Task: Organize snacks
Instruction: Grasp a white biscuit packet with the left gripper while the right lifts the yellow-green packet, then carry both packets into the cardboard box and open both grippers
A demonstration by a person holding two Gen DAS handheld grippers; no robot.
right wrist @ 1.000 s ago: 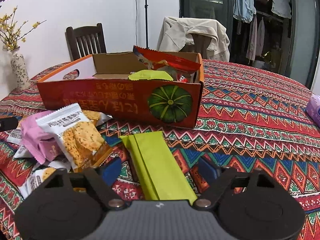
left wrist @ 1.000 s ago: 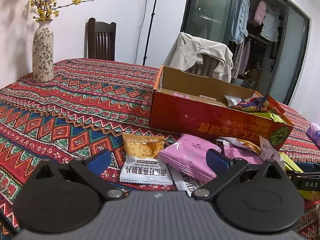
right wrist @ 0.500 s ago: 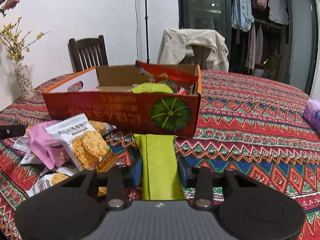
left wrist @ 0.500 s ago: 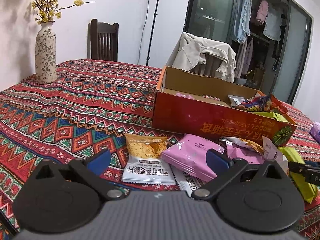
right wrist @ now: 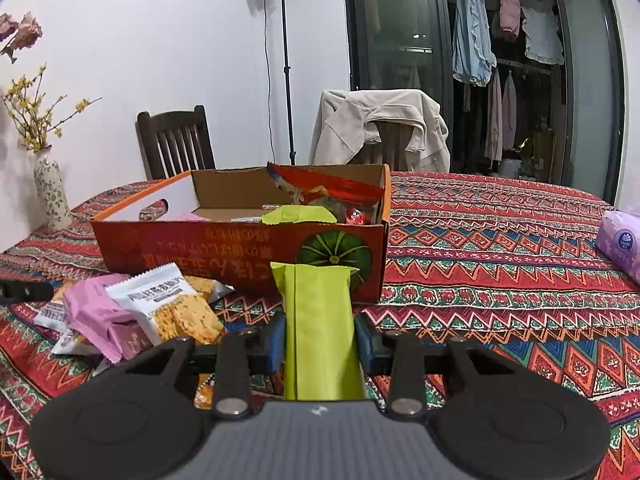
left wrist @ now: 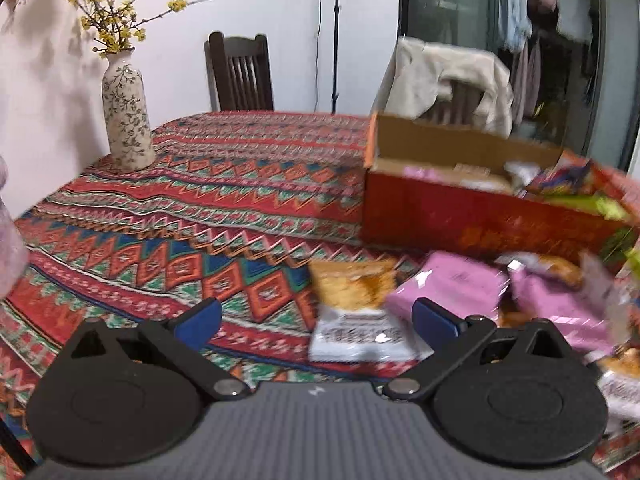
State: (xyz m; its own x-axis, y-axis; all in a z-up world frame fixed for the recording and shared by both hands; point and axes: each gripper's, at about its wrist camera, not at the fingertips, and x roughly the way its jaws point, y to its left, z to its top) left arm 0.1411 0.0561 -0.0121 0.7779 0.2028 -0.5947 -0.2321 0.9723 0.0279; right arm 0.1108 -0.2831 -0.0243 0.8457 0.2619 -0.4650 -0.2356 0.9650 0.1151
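Observation:
My right gripper [right wrist: 320, 340] is shut on a long lime-green snack packet [right wrist: 316, 320], which sticks out forward toward the orange cardboard box [right wrist: 240, 248]. The box holds several snacks, among them a red bag [right wrist: 328, 186] and another green packet [right wrist: 298, 214]. Loose on the tablecloth left of the held packet lie a pink packet [right wrist: 96, 316] and a white cracker packet [right wrist: 172, 304]. My left gripper [left wrist: 316, 320] stands open above the cloth. A white-and-orange cracker packet [left wrist: 352, 312] and a pink packet [left wrist: 456, 284] lie just ahead of it, near the box [left wrist: 472, 220].
A patterned vase [left wrist: 126, 120] with yellow flowers stands at the table's far left. Two chairs stand behind the table, a bare wooden one [right wrist: 174, 140] and one draped with a beige jacket [right wrist: 380, 124]. A purple tissue pack [right wrist: 622, 240] lies at the right edge.
My right gripper's jaws closed onto the green packet and lifted its front end off the cloth. The left gripper's view swung leftward and is now blurred; its jaws stayed open.

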